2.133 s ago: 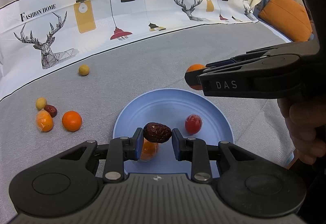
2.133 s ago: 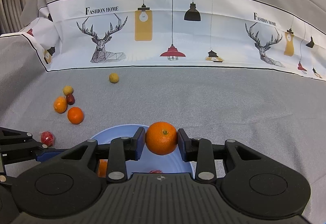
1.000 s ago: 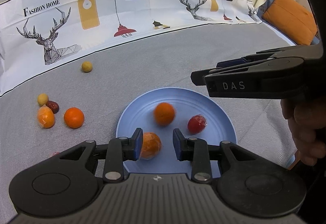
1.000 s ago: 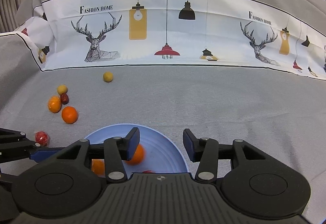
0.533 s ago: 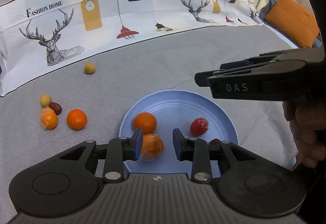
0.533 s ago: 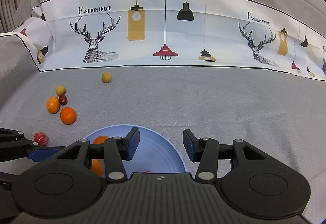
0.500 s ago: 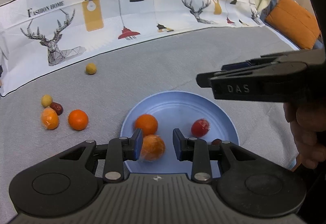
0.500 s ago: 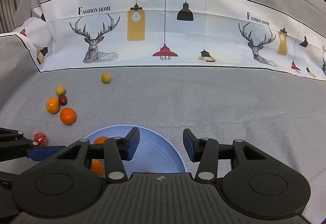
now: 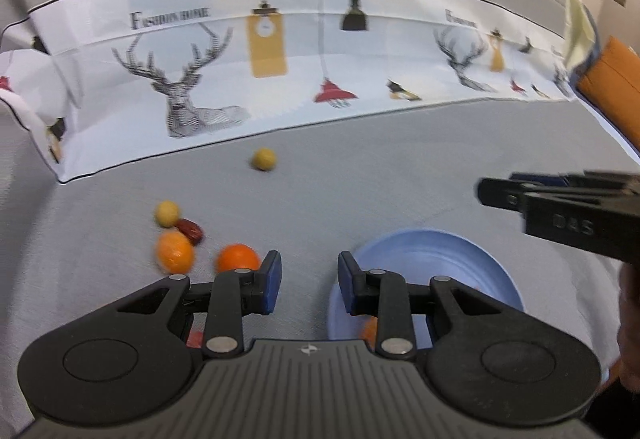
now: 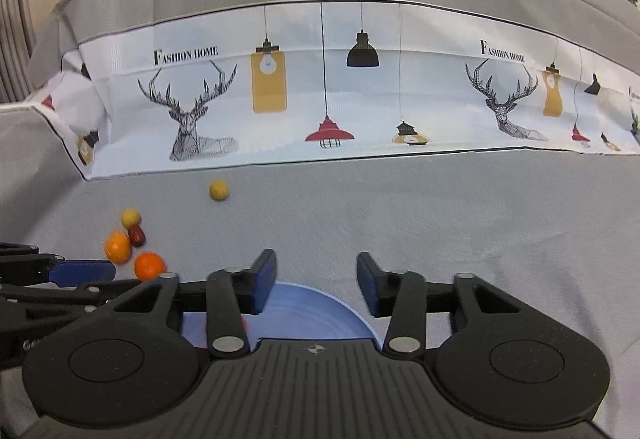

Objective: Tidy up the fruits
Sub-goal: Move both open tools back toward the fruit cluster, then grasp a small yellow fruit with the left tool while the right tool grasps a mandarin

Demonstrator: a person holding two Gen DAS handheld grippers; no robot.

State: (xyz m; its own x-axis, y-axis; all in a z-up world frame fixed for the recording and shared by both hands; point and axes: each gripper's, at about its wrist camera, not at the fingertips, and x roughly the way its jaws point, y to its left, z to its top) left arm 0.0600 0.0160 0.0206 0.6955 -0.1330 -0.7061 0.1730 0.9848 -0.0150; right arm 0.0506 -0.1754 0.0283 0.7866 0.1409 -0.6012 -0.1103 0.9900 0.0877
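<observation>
The blue plate (image 9: 432, 251) lies low on the right of the left wrist view, with an orange fruit (image 9: 370, 327) showing in it behind the fingers. My left gripper (image 9: 308, 281) hovers over bare grey cloth left of the plate, open, jaws closing on nothing. Just to its left are an orange (image 9: 237, 259), a wrapped orange fruit (image 9: 174, 253), a red date (image 9: 190, 230) and a small yellow fruit (image 9: 167, 213). A yellow ball-shaped fruit (image 9: 263, 159) lies farther back. My right gripper (image 10: 316, 279) is above the plate (image 10: 312, 303), empty, jaws closing.
A white printed cloth band (image 9: 320, 79) runs along the back of the grey surface. An orange cushion (image 9: 616, 87) lies at the far right. The right gripper (image 9: 486, 191) reaches in from the right, a hand (image 9: 628, 319) behind it. A red fruit (image 9: 195, 339) peeks under my left fingers.
My left gripper has swung left, off the plate and toward the loose fruit. The right gripper's jaws have narrowed, and it stays over the plate.
</observation>
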